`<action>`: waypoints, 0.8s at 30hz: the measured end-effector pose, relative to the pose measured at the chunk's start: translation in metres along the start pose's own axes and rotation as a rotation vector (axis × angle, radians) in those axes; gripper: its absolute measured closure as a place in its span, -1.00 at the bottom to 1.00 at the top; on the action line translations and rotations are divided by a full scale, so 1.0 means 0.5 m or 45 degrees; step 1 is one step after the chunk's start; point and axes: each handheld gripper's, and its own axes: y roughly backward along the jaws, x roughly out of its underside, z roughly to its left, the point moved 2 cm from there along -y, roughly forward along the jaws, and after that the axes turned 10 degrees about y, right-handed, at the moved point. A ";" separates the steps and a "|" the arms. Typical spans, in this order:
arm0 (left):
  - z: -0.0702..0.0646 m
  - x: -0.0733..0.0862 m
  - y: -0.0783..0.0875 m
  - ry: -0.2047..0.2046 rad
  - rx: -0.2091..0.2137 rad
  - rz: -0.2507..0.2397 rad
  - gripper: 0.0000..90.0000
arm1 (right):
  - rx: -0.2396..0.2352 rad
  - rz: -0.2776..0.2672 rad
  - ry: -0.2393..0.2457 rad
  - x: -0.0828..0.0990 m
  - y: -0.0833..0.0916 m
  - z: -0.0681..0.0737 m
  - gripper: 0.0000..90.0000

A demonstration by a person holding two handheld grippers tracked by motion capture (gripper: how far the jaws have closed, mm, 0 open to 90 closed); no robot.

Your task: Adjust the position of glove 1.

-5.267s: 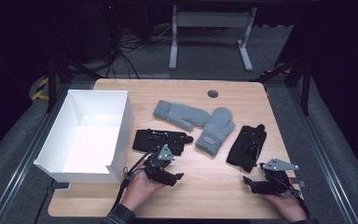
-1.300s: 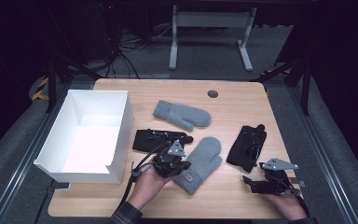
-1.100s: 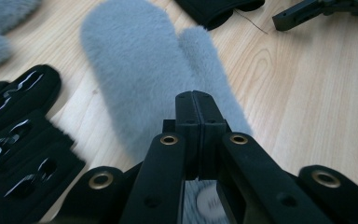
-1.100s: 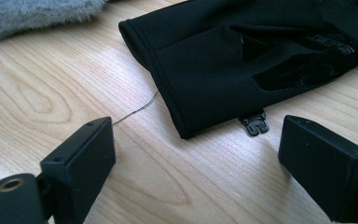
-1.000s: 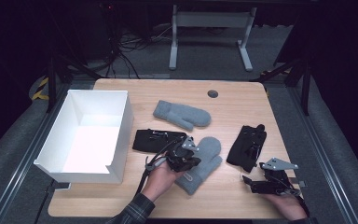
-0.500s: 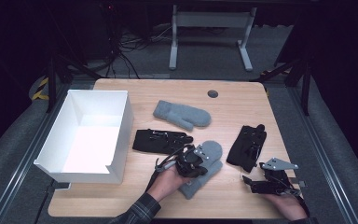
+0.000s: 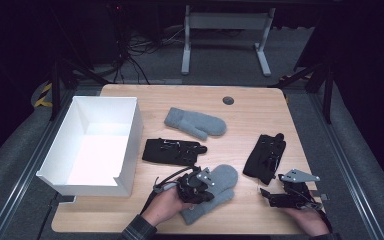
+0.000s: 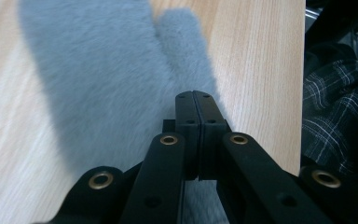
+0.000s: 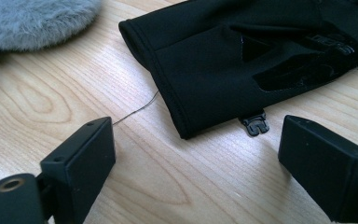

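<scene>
Two grey mittens [image 7: 211, 192] and two black gloves [image 7: 266, 157] lie beside one white box [image 7: 130, 132]; no writing is legible. The left tongs [image 7: 198, 186] pinch the near mitten; the right tongs [image 7: 270, 196] gape empty.

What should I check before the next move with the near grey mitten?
1. Left gripper shut: ok.
2. Near grey mitten pinched by it: cannot tell; the closed jaws lie over the fur.
3. Right gripper open, nothing between the jaws: ok.
4. Black glove cuff lies just ahead of the right jaws: ok.
5. White box free to take items: ok.
6. Far grey mitten lies apart from the near one: ok.
</scene>
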 end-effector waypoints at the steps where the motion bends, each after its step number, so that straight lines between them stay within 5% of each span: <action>1: 0.000 0.004 0.009 0.010 -0.008 0.000 1.00 | 0.000 0.000 0.000 0.000 0.000 0.000 -0.75; 8: 0.011 0.048 0.036 0.077 -0.064 -0.010 1.00 | 0.000 0.000 0.000 0.000 0.000 0.000 -0.75; 17: 0.056 0.046 0.039 0.097 -0.205 -0.033 1.00 | 0.000 0.000 0.000 0.000 0.000 0.000 -0.75; 24: 0.062 0.043 0.046 0.110 -0.189 -0.075 0.95 | 0.000 0.000 -0.001 0.000 0.000 0.000 -0.75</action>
